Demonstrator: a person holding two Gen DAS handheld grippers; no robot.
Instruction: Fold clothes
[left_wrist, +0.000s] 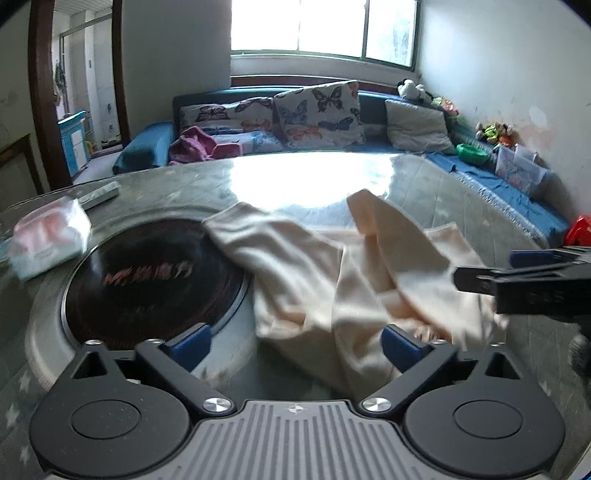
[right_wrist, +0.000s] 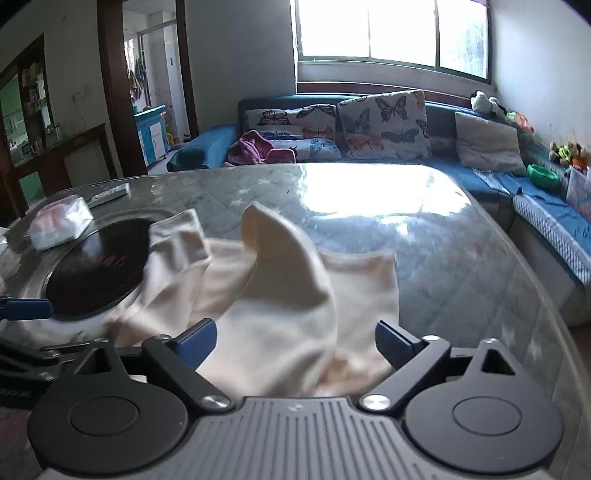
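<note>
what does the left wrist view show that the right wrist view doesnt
Only the left wrist view shows the red stool at the far right, the right gripper reaching in from the right, and the full round black hob set in the table.

Only the right wrist view shows the dark wooden cabinet at left and the table's bare right side.

Both show the cream garment crumpled on the table, the tissue pack, the butterfly cushions and open jaws with cloth between them, ungripped.
</note>
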